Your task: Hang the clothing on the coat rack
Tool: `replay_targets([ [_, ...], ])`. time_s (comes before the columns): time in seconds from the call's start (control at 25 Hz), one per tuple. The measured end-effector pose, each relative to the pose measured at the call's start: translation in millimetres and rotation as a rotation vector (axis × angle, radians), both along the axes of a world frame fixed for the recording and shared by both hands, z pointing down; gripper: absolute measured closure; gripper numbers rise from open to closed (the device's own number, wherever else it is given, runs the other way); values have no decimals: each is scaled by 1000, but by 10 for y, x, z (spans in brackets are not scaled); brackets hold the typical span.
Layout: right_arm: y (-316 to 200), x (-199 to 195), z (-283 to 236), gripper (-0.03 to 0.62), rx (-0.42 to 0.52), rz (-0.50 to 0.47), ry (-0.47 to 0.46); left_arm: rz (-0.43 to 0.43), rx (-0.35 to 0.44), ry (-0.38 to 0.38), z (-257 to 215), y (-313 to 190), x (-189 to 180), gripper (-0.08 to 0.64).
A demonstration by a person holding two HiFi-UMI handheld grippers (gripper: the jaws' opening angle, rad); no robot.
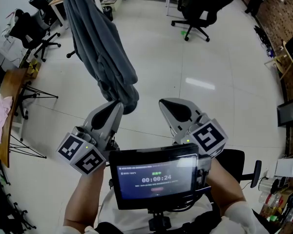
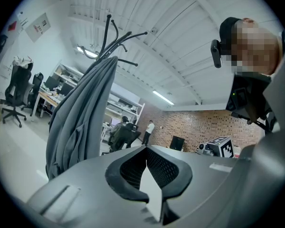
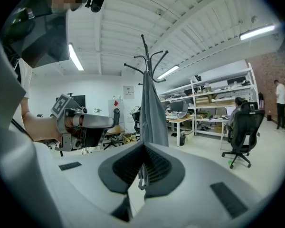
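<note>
- Two tools sit side by side low in the head view, the left tool (image 1: 115,112) and the right tool (image 1: 166,105), both pointing away from the person
- Left tool: its own view shows the jaws drawn together at the tips, holding nothing, with only pale floor visible through the slit further back
- Right tool: its own view shows the jaws likewise closed to a narrow slit and empty
- One grey garment (image 1: 100,38) hangs on the coat rack (image 2: 118,34), draped from the top in long folds
- From the head view, the garment's bunched lower end lies just beside the left tool's tip; I cannot tell whether they touch
- Seen from the left gripper view, the cloth falls to the left of the jaws; from the right gripper view it hangs straight ahead, beyond the tips
- Several bare black hooks stick up above the cloth
- One small screen (image 1: 156,177) showing a timer sits between the two tools, close to the person
- One black office chair (image 1: 200,6) stands on the pale floor (image 1: 205,67), well apart from the rack
</note>
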State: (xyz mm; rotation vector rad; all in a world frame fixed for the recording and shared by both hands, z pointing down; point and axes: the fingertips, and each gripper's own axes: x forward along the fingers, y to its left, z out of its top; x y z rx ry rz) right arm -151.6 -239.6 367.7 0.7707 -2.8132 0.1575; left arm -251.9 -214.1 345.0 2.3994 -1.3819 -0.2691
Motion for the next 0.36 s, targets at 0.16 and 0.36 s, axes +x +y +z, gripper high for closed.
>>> replay_targets([
  [0.16,3,-20,47,575,-3,0,4,4,-5,6,43,-2,-13,558],
  [0.36,7,16,87,577,-9,5,11,4,-10,8,81,1,12,558],
])
